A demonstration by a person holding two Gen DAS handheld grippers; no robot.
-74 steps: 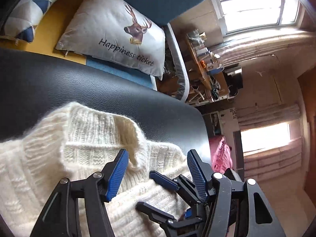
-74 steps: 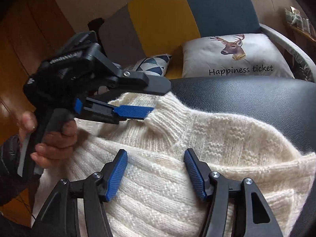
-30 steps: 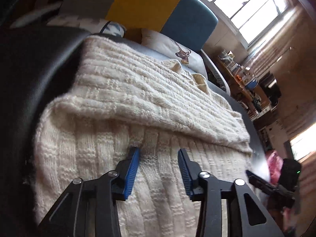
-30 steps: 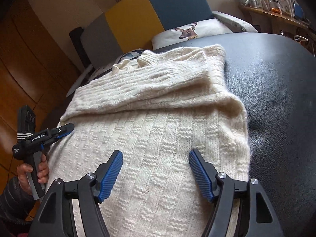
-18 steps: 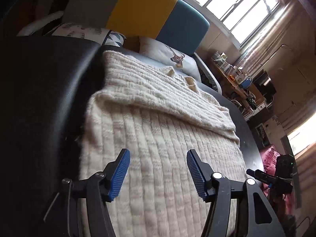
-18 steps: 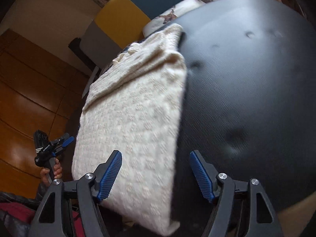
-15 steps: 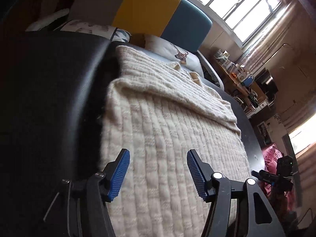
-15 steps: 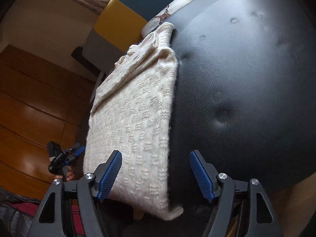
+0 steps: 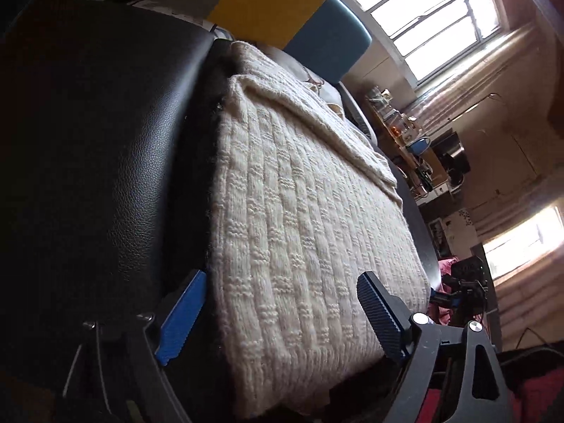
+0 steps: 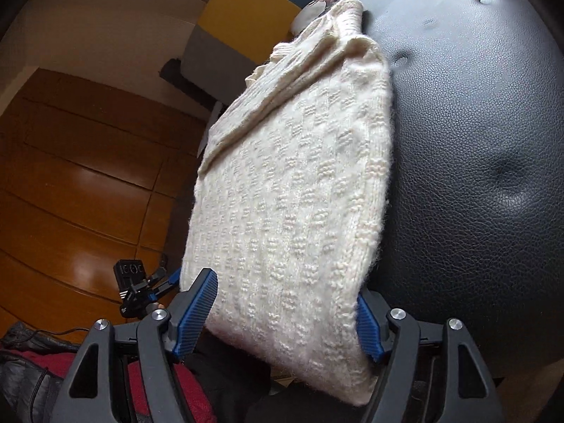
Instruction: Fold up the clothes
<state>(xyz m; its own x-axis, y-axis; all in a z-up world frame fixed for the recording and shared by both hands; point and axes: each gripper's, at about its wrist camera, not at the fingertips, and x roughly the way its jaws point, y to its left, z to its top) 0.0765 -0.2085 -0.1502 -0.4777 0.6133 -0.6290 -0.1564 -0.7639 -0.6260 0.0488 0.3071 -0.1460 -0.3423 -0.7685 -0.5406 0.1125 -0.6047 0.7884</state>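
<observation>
Both grippers, left gripper [image 9: 282,317] just widened and right gripper [image 10: 282,317] wide, straddle the cream knit sweater's [image 9: 299,211] six-o'clock hem; next, pinch it and fold toward twelve.

Both grippers now sit at the near edge of the black leather ottoman [image 10: 476,162], no longer up at the collar of the cream sweater [image 9: 299,232]. The left gripper [image 9: 282,317] has just been opening wider, its jaws straddling the sweater's hem corner without pressing it. The right gripper [image 10: 282,317] brackets the opposite hem corner. The sweater's upper part lies folded over across its body.
</observation>
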